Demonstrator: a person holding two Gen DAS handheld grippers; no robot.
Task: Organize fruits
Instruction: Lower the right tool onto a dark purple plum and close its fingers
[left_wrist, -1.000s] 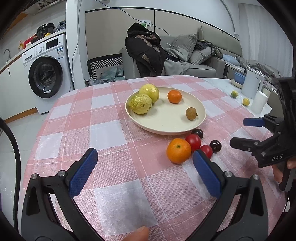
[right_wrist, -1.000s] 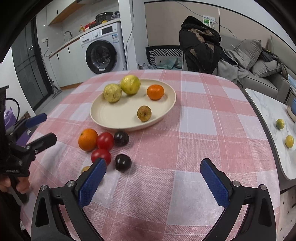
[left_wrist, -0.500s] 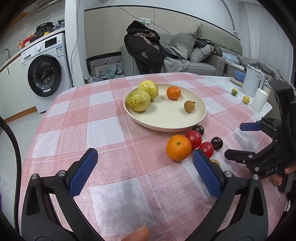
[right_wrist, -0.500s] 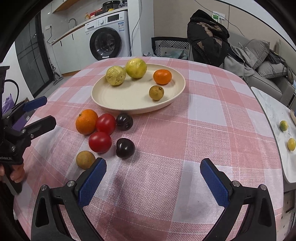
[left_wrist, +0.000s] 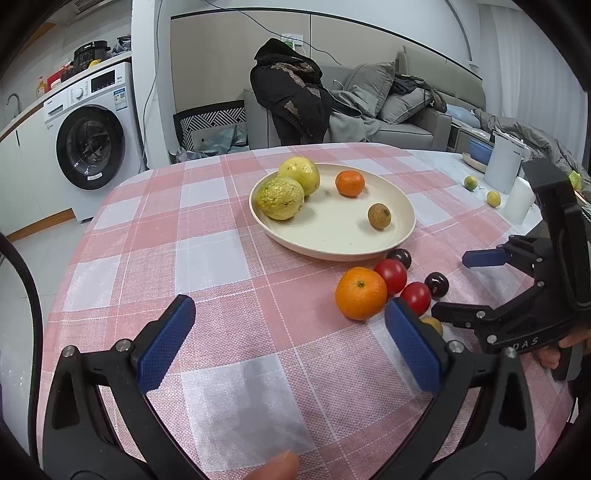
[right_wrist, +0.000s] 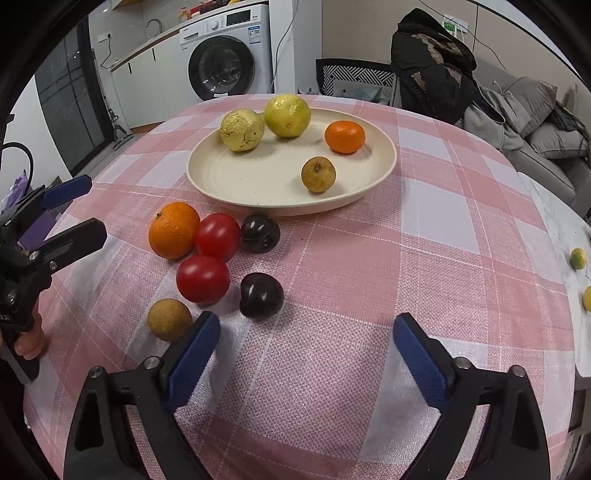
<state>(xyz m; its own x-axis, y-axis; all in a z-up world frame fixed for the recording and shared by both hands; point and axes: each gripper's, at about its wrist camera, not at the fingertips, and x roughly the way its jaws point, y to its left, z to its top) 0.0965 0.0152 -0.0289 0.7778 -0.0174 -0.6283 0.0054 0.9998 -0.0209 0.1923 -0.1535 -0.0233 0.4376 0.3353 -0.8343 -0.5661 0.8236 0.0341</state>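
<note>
**Hovering over loose fruit beside the plate**

Hovering low over the pink-checked tabletop (right_wrist: 424, 236), the right gripper (right_wrist: 306, 354) is holding its blue pads spread wide with nothing between them. Just ahead of its left pad, a small brown longan (right_wrist: 169, 319) is lying on the cloth, and a dark plum (right_wrist: 261, 295) is sitting just beyond the gap. Behind these, two red tomatoes (right_wrist: 202, 279) are touching each other, the farther one pressing against a large orange (right_wrist: 173, 230) on one side and a second dark plum (right_wrist: 260, 233) on the other.

The cream plate (right_wrist: 229, 184) is standing just beyond this cluster, carrying two yellow-green fruits (right_wrist: 242, 130) side by side at its far rim, a small mandarin (right_wrist: 344, 136) and another brown longan (right_wrist: 318, 174) well apart from them.

The left gripper (left_wrist: 288, 343) is also hanging open over the tabletop, empty, with the large orange showing just beyond its right pad (left_wrist: 412, 350). In the left wrist view the right gripper is appearing from the side, fingers apart, beside the tomatoes and plums.

Off the cloth, two small yellow-green fruits (right_wrist: 578, 258) are lying on a white side surface, and a washing machine (right_wrist: 227, 51) is standing in the background.
</note>
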